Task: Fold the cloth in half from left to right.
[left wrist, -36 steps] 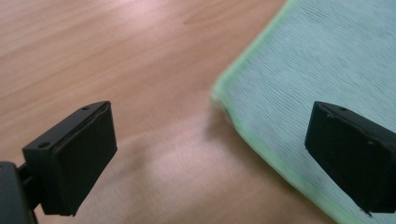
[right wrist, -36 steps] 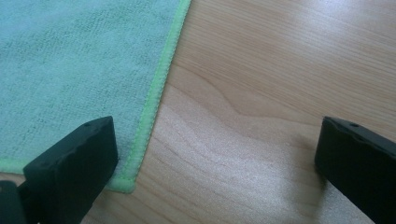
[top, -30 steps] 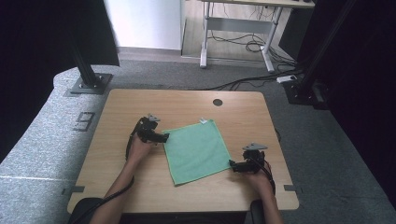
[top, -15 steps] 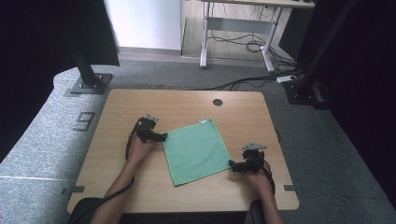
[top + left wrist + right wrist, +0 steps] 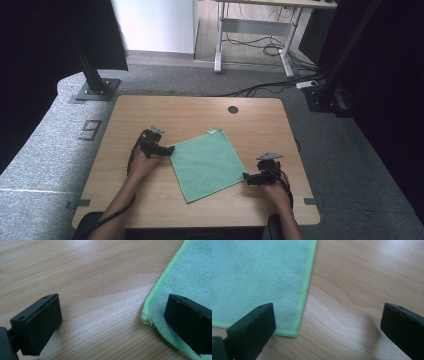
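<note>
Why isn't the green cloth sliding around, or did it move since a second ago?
No. The green cloth lies in the same spot, its far corner the same way off from the round hole in the wooden table.

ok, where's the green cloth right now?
In the high view the green cloth lies flat, turned like a diamond, at the middle of the wooden table, between the left gripper and right gripper, both open at its corners.

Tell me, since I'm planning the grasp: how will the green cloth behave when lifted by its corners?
The green cloth lies flat and thin, so it will likely droop between corners. Its fuzzy pile probably grips jaws well. It looks light, and may drag on the table.
</note>
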Available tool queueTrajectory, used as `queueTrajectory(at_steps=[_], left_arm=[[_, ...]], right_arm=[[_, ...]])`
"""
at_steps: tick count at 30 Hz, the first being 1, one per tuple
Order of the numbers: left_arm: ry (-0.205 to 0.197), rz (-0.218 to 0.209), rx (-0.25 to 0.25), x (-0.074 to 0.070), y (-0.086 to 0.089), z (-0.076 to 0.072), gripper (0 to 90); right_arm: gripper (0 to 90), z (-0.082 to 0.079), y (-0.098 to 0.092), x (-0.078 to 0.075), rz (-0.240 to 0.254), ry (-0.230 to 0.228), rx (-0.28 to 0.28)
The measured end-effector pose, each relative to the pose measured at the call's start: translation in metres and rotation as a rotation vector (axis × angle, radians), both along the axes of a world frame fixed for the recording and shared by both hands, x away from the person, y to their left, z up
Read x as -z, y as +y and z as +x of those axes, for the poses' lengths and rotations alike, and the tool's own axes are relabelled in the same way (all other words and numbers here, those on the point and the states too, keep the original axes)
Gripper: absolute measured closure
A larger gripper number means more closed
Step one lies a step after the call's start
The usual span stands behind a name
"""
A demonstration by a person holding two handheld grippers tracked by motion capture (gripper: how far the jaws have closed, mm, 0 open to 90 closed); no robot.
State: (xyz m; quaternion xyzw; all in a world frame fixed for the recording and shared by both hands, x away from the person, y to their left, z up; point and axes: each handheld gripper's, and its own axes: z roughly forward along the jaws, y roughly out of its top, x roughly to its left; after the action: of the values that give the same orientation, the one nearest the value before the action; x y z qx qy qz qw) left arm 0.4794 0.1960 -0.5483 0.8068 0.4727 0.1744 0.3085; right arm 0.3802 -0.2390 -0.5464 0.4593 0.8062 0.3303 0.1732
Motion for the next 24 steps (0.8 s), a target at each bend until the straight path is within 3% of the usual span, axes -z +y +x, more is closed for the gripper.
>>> queueTrajectory(at_steps=[7,15,24], left_arm=[[0.003,0.001,0.002,0.000,0.000,0.001,0.2],[0.003,0.001,0.003,0.000,0.000,0.001,0.0],[0.003,0.001,0.003,0.000,0.000,0.001,0.0]], right_arm=[[0.0,-0.003,0.014,-0.006,0.009,-0.019,-0.043],[0.0,-0.007,0.041,-0.017,0.018,-0.047,-0.132],[0.0,-0.012,0.084,-0.017,0.043,0.001,-0.235]])
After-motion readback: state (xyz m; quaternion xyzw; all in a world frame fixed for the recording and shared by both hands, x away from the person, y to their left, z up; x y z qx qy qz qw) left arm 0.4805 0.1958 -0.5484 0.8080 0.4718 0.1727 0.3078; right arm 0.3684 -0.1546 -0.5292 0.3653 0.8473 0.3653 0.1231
